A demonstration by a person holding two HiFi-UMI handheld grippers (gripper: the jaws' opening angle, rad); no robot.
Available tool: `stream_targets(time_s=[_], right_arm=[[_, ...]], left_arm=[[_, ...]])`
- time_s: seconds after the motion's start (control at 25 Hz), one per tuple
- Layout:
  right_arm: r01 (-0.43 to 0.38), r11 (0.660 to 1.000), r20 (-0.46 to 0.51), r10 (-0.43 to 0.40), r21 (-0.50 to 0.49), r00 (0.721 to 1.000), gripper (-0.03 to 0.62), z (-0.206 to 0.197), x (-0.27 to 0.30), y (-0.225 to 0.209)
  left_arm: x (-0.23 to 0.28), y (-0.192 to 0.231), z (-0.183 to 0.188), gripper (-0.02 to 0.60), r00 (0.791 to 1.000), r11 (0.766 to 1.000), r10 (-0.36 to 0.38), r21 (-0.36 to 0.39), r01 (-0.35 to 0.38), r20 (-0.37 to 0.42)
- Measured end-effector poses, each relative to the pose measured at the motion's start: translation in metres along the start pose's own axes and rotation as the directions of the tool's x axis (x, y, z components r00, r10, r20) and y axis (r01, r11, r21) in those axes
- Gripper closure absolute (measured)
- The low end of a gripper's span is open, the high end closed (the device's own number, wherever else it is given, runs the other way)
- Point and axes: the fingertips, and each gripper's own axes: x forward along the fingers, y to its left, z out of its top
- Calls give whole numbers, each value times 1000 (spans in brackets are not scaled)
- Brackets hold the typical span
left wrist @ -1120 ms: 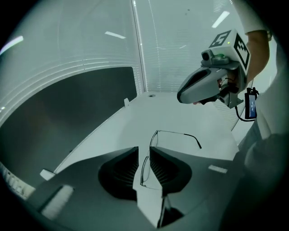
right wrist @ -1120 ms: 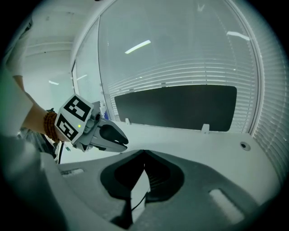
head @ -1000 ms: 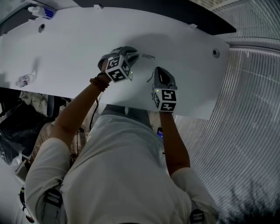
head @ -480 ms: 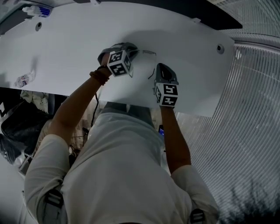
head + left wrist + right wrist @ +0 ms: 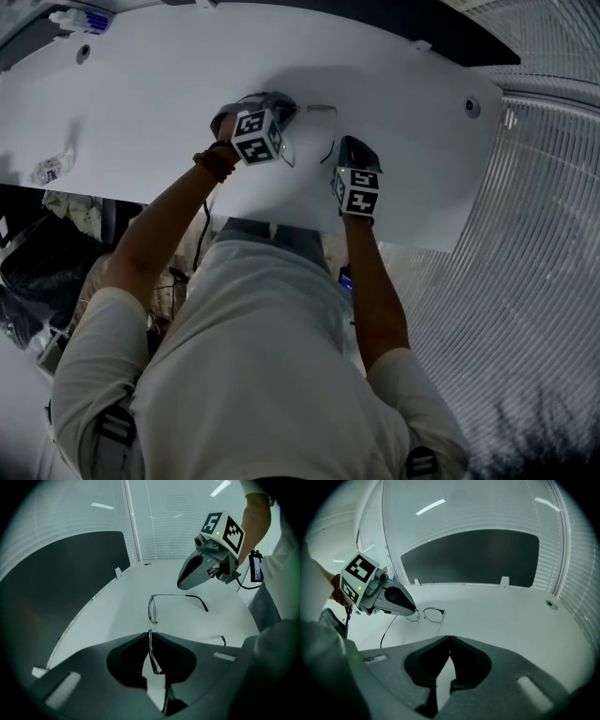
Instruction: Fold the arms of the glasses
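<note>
Left tool [image 5: 149,633] closing on the glasses [image 5: 433,615] at one lens rim; right tool [image 5: 449,638] pressed together, empty.
The thin wire frame rests on the white surface [image 5: 501,611] ahead of the right tool. It looks light, springy and easily bent (the lenses may slip), so I'd push an open arm [image 5: 173,595] near its hinge.

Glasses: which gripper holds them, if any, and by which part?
The left gripper, jaws closing, pinches the glasses by the near lens rim; the right gripper holds nothing.
</note>
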Motion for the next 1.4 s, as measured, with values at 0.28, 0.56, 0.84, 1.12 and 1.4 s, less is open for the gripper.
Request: stream_targets(time_s=[0.28,0.56,0.84,1.12,1.4], right_arm=[[-48,999,-24,47,-12,999,592,-7,7,21],[-86,996,-23,86,-21,996,592,-6,12,42],[-112,993,-12,112,-24,994,592,5,28,60],[-134,990,-25,133,-45,991,592,20,39,71],[-131,990,-23,130,-58,991,592,27,46,70]], left_arm=[[0,-2,0,554,1000,1000,1,-2,-1,3],[1,-3,1,554,1000,1000,-3,-1,3,2],[2,-4,1,554,1000,1000,-6,7,6,1],[4,-4,1,554,1000,1000,-12,17,12,-2],[4,-5,1,554,1000,999,-19,26,19,1]])
